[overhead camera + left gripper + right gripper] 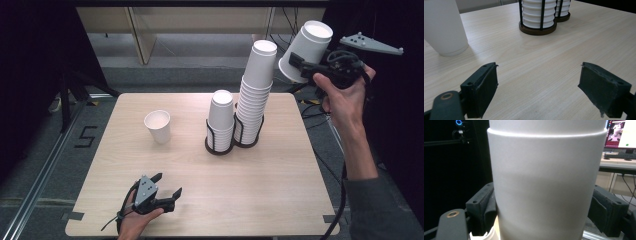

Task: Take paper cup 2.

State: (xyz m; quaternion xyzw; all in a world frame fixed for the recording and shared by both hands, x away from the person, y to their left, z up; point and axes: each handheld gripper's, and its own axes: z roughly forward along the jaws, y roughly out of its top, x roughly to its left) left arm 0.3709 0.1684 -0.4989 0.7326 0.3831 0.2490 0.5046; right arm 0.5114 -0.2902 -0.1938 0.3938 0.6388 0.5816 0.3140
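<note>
One white paper cup [306,50] sits clamped between the jaws of the right hand-held gripper [300,67], raised in the air beyond the bench's [200,200] far right corner and tilted, its open mouth up and its inside plain white. In the right gripper view the cup [546,185] is a smooth, matt white wall with a rolled band near the top, the black pads pressing both sides. Beside it, the tall stack of cups [255,95] stands in a black wire holder, next to a shorter stack [220,122]. The left hand-held gripper [167,192] rests low near the bench's front edge, jaws spread wide with nothing between them. Another single cup [158,126] stands upright at left.
</note>
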